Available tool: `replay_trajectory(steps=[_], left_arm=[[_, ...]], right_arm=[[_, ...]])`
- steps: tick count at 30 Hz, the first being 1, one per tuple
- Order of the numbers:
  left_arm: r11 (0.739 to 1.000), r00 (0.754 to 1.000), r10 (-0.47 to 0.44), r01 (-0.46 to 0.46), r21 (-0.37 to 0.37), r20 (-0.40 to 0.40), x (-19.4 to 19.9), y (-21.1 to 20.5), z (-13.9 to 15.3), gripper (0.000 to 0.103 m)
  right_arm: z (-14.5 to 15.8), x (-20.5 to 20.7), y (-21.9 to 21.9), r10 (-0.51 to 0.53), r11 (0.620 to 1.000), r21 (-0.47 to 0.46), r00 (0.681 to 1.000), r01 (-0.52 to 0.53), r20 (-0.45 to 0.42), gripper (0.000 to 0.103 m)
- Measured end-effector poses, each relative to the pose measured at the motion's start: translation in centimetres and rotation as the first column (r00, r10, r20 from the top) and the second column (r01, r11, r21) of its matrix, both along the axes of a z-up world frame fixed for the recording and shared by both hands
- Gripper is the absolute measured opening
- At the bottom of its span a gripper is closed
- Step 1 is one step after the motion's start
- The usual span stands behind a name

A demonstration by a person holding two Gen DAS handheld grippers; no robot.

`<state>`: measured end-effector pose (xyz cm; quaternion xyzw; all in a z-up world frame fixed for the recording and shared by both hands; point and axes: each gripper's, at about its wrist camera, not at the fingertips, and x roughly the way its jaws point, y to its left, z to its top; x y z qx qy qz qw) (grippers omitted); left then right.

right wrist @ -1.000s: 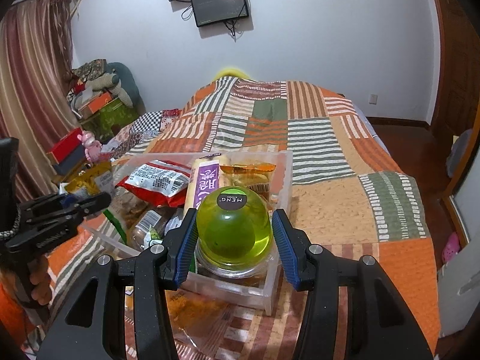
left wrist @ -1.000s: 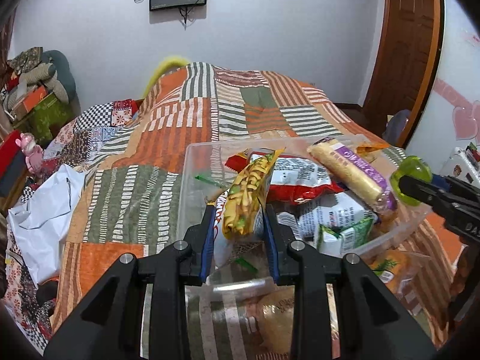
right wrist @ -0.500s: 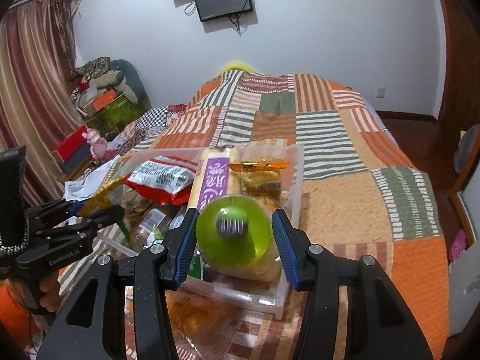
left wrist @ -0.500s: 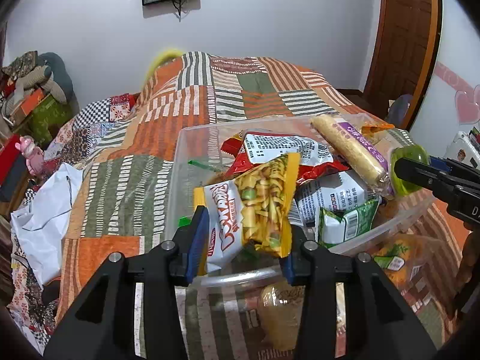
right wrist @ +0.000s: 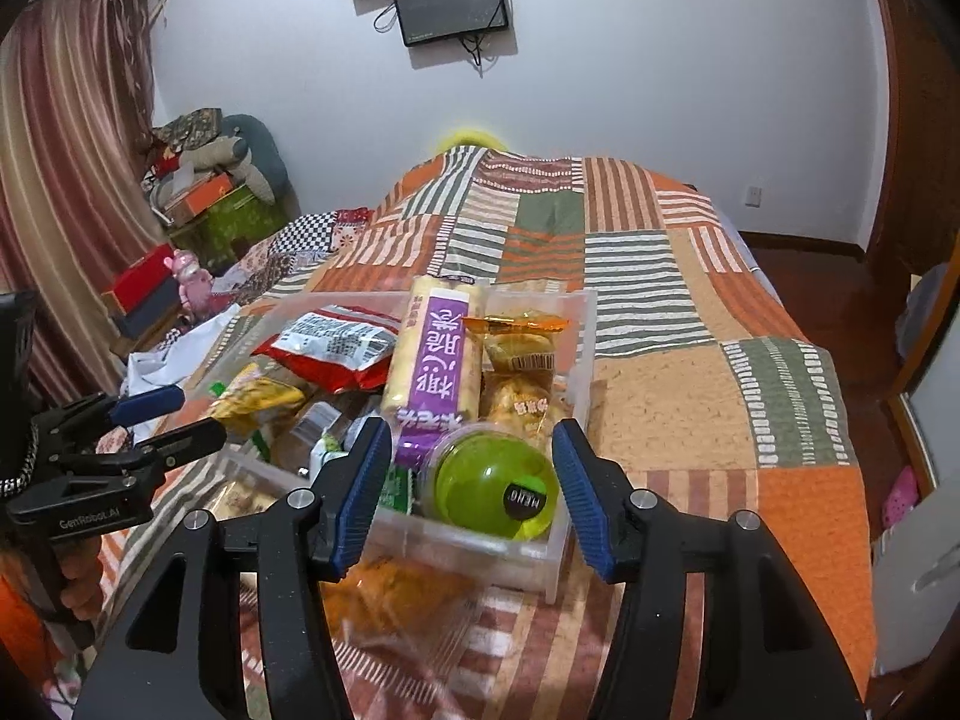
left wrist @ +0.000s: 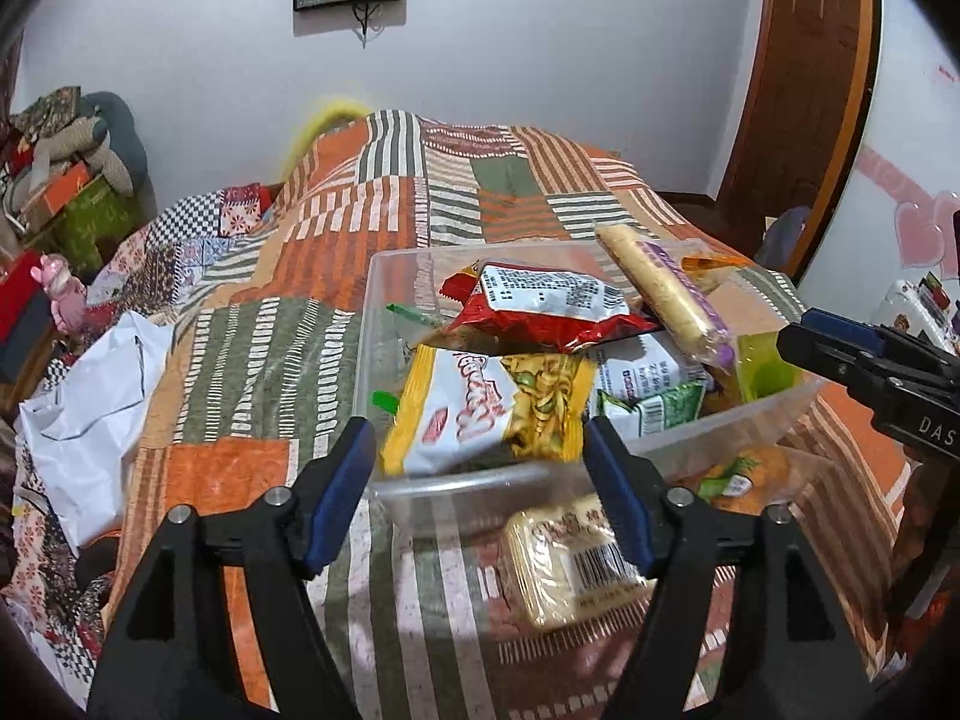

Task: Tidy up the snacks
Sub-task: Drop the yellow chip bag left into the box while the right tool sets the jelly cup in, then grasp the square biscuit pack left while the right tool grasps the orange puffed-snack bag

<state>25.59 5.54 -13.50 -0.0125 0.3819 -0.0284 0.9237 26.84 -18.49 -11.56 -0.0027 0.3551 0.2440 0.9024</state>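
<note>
**Colours and patterns, snack bin on bed**

Bedspread (right wrist: 654, 360): patchwork of orange, olive-green, tan and rust blocks, many with white stripes. Clear plastic bin (left wrist: 384, 300), colourless. Noodle pack (left wrist: 489, 414): yellow and white, red lettering. Crinkly bag (left wrist: 540, 306): red edges, white back panel with black print. Long roll (right wrist: 435, 354): pale yellow with purple label, white characters. Jelly cup (right wrist: 492, 480): translucent lime green, black round sticker. Small sachet (left wrist: 654, 411): green and white. Left tool (left wrist: 480, 480) and right tool (right wrist: 468, 480): black frames, blue pads. Curtain (right wrist: 66, 168): maroon-and-tan vertical stripes. Wall (right wrist: 660, 72): plain white.
</note>
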Motion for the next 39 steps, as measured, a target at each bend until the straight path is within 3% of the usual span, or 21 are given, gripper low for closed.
replay_trajectory(steps=[7,15,23,33,39], left_arm=[[1.000,1.000,0.003,-0.003,0.003,0.004,-1.9,0.1,0.6,0.076],[1.000,1.000,0.013,-0.013,-0.009,-0.011,-4.2,0.7,0.0,0.085],[1.000,0.999,-0.006,0.006,-0.008,-0.047,-5.8,0.5,-1.5,0.086],[0.999,0.994,-0.052,0.050,-0.023,-0.097,-6.2,-0.2,-3.6,0.086],[0.998,0.991,-0.060,0.057,-0.036,-0.120,-5.8,-0.6,-4.4,0.086]], right_arm=[[0.5,-2.3,0.0,0.023,1.000,0.003,1.000,-0.023,0.016,0.068],[-1.0,-3.7,0.7,0.059,0.998,0.003,0.998,-0.059,-0.032,0.080],[-3.3,-4.2,2.2,0.103,0.995,0.002,0.989,-0.104,-0.109,0.080],[-4.2,-3.4,4.2,0.086,0.993,-0.074,0.991,-0.094,-0.106,0.100],[-5.2,-2.1,4.0,0.069,0.996,-0.045,0.984,-0.078,-0.164,0.101]])
